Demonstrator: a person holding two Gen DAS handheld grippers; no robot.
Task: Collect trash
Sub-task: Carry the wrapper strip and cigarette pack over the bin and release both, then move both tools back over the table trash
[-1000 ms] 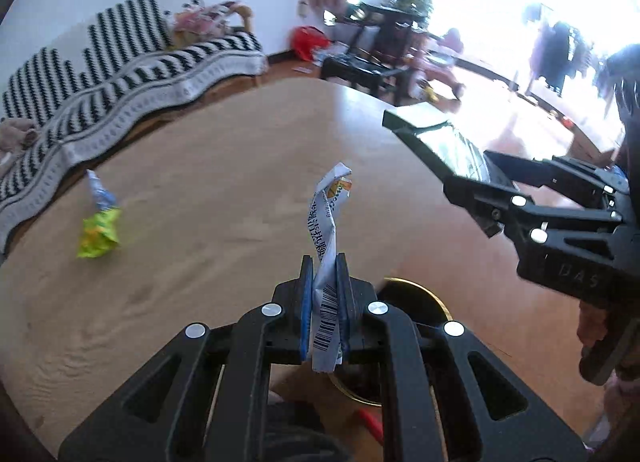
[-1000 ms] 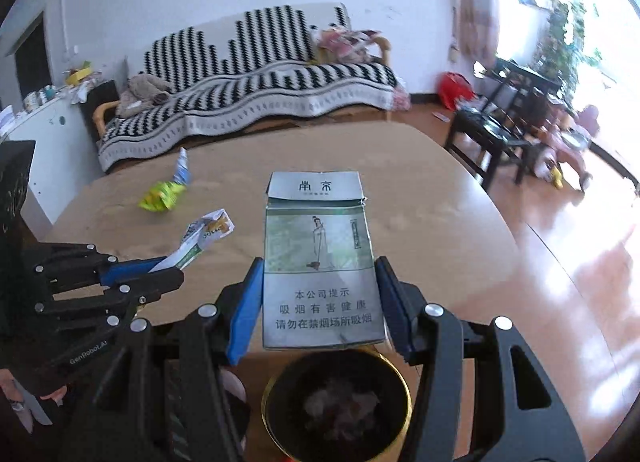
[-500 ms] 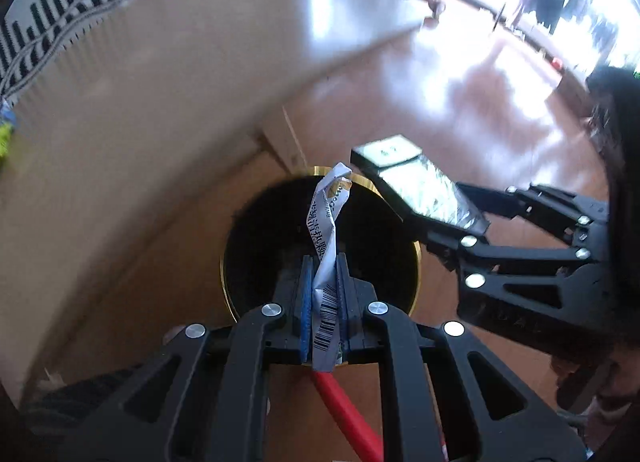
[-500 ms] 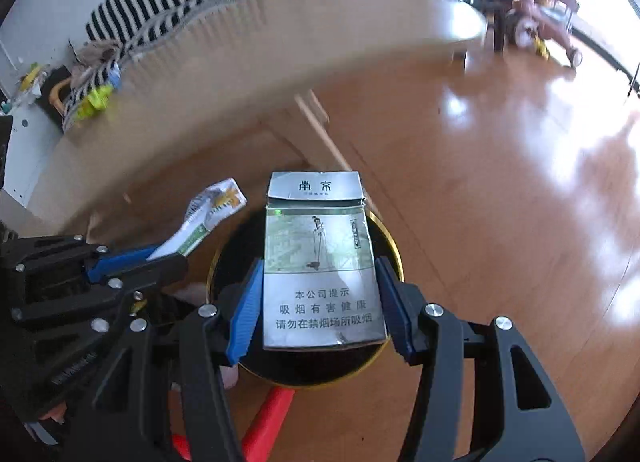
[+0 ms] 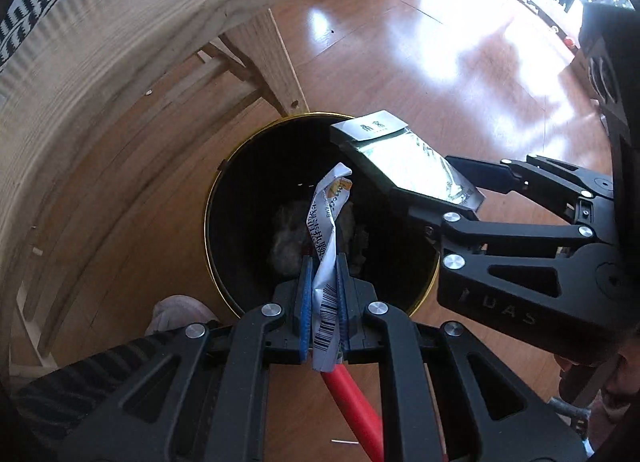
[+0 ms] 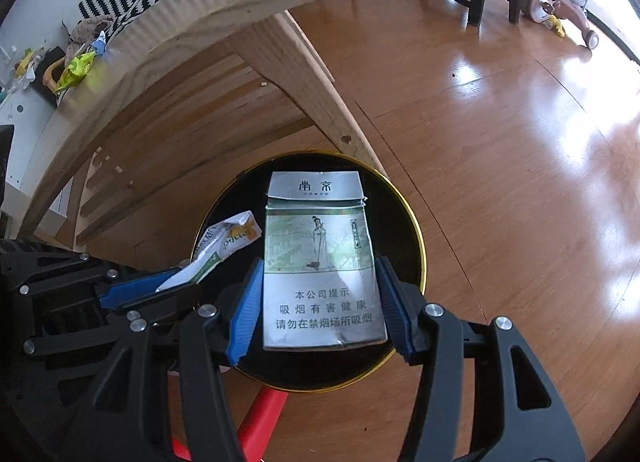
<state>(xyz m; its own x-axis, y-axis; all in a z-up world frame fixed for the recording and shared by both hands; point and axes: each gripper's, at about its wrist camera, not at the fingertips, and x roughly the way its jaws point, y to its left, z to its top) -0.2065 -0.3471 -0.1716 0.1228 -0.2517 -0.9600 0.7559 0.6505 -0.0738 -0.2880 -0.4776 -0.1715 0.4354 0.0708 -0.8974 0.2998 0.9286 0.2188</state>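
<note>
A round black trash bin (image 5: 224,198) (image 6: 416,250) with a gold rim stands on the wooden floor beside the table leg, with crumpled trash at its bottom. My left gripper (image 5: 323,274) (image 6: 168,286) is shut on a twisted white wrapper (image 5: 326,230) (image 6: 224,242) with a barcode and hangs over the bin's mouth. My right gripper (image 6: 320,290) (image 5: 452,202) is shut on a silver and green cigarette pack (image 6: 320,262) (image 5: 400,158), also held over the bin. Both grippers point steeply down.
The wooden table's edge (image 6: 200,22) and its slanted leg (image 6: 312,90) rise just behind the bin. A yellow-green wrapper (image 6: 76,70) lies on the table's far left. A red pole (image 5: 356,410) lies on the floor near the bin. A ride-on toy (image 6: 560,2) stands far right.
Both grippers have sunk from above the tabletop to below its edge and tipped downward. The bin's mouth now lies right beneath the wrapper and the cigarette pack. Both grips are unchanged.
</note>
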